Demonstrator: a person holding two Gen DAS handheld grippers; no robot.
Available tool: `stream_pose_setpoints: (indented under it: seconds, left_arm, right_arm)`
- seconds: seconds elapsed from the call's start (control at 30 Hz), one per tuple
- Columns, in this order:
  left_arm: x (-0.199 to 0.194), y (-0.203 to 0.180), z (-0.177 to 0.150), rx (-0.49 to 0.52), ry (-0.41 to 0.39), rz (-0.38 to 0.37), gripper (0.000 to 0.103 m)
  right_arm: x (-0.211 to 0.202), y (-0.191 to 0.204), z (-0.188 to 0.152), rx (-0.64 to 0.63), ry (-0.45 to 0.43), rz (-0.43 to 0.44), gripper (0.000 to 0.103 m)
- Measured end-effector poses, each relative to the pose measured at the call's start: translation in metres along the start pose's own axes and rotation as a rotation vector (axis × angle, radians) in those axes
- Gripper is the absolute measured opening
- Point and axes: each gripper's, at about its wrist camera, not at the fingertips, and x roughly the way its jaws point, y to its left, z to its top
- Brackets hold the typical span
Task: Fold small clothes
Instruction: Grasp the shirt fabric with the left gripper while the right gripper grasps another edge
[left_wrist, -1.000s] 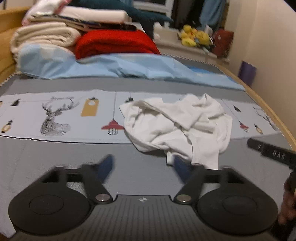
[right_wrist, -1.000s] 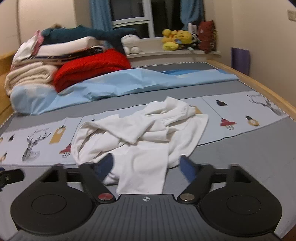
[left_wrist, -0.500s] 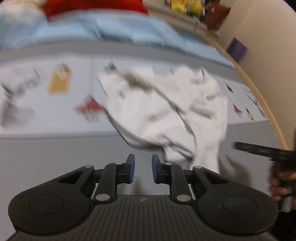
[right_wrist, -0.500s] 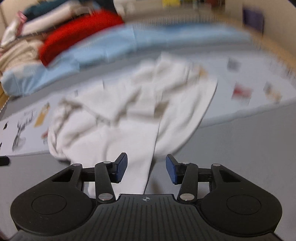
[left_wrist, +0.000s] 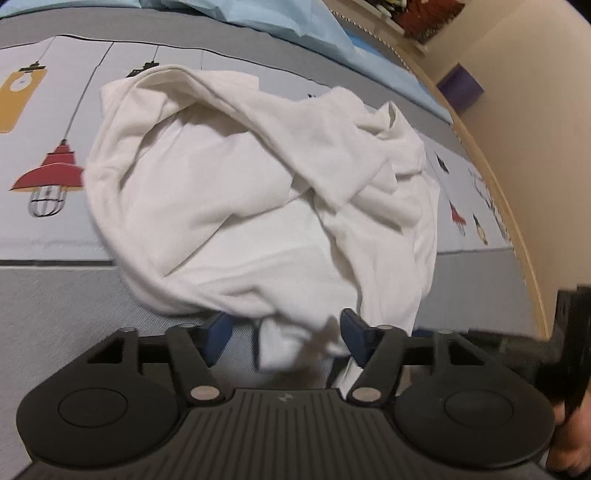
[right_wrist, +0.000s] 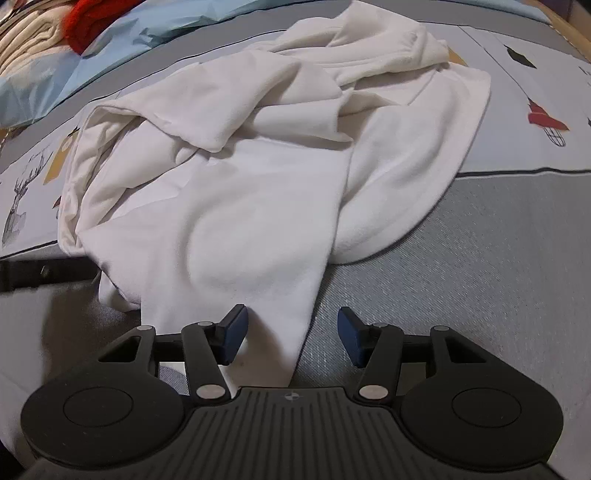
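Reaching down over the bed (right_wrist: 480, 295), you have both grippers poised at the near edge of the crumpled white garment (right_wrist: 240, 184). The heap spreads away toward twelve o'clock. Its narrow tail runs straight back at six o'clock into your right gripper (right_wrist: 291, 334), whose jaws are opening, the tail's right edge lying between the pads untouched. Your left gripper (left_wrist: 282, 334) is opening too, with a bunched corner of the hem sitting loose between its fingers. By the look of it, either hand could pinch first; the right has the longer strip.
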Motion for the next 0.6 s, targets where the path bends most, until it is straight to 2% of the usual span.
stream_pose_setpoints:
  seconds: [0.1, 0.13, 0.17, 0.2, 0.23, 0.27, 0.33, 0.47, 0.53, 0.6]
  left_arm:
    - [0.014, -0.006, 0.005, -0.010, -0.017, 0.024, 0.073]
    - [0.018, -0.007, 0.006, -0.004, -0.024, 0.033, 0.071]
    - [0.021, -0.007, 0.006, 0.005, -0.027, 0.044, 0.064]
    - [0.025, -0.008, 0.006, 0.024, -0.021, 0.064, 0.041]
    - [0.028, -0.009, 0.006, 0.045, -0.008, 0.098, 0.031]
    - [0.028, -0.008, 0.007, 0.057, -0.007, 0.116, 0.027]
    - [0.015, -0.007, 0.011, 0.057, -0.036, 0.119, 0.005]
    - [-0.031, 0.002, 0.019, 0.074, -0.093, 0.146, 0.005]
    - [-0.051, 0.012, 0.017, 0.091, -0.075, 0.166, 0.005]
    - [-0.068, 0.030, 0.009, 0.093, -0.015, 0.185, 0.005]
  right_arm:
    - [0.004, 0.003, 0.004, -0.036, -0.008, 0.008, 0.003]
    - [0.002, 0.004, 0.004, -0.031, -0.017, 0.012, 0.003]
    - [-0.001, 0.003, 0.005, -0.023, -0.028, 0.016, 0.003]
    - [-0.005, 0.004, 0.007, -0.015, -0.046, 0.027, 0.002]
    - [-0.013, 0.003, 0.008, -0.004, -0.080, 0.047, 0.002]
    - [-0.022, 0.001, 0.012, 0.004, -0.115, 0.060, 0.002]
    - [-0.048, -0.005, 0.021, 0.030, -0.222, 0.069, 0.002]
    - [-0.110, -0.049, 0.032, 0.181, -0.449, 0.075, 0.002]
    - [-0.143, -0.077, 0.030, 0.251, -0.579, 0.060, 0.001]
    - [-0.164, -0.101, 0.027, 0.303, -0.661, 0.012, 0.001]
